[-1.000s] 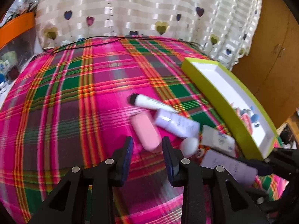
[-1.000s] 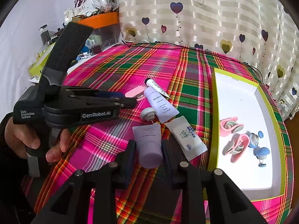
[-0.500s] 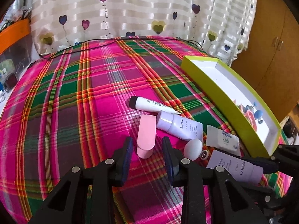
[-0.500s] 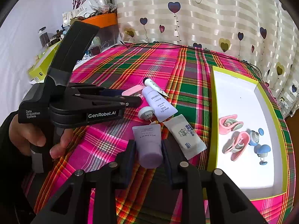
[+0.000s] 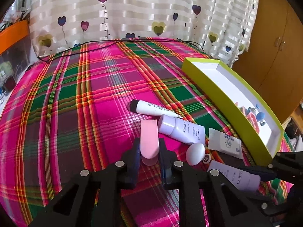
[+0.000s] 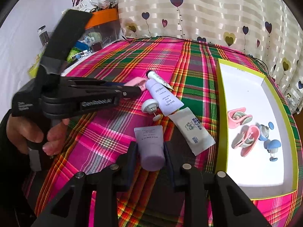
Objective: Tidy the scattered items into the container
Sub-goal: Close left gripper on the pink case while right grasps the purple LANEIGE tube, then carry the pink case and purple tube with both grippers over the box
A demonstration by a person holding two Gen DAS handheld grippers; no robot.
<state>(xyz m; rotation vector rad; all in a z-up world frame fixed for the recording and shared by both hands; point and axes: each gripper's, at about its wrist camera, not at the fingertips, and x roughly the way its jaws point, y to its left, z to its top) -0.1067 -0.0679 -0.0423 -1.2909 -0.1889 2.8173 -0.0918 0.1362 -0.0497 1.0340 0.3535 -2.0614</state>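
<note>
My left gripper (image 5: 149,143) is shut on the near end of a flat pink case (image 5: 149,132), which lies on the plaid tablecloth. The right wrist view shows that gripper (image 6: 139,89) from the side, pinching the pink case (image 6: 135,81). My right gripper (image 6: 150,145) is shut on a lavender tube (image 6: 149,138) lying cap-end towards me. Loose beside them are a white tube with a black cap (image 5: 151,108), a lavender bottle (image 5: 181,130), a white sachet (image 5: 225,143) and a white egg-shaped piece (image 5: 195,151). The lime-green box (image 6: 246,87) at the right holds pink and blue pieces.
A person's hand (image 6: 37,134) grips the left tool's handle. A black cable (image 5: 113,42) runs along the table's far edge under a heart-print curtain. An orange-lidded bin (image 6: 102,16) with clutter stands at the far left. A wooden cupboard (image 5: 274,47) is beyond the box.
The left jaws were wide open with the pink case ahead of them; now they have shut on its near end. The right gripper and its lavender tube have not moved.
</note>
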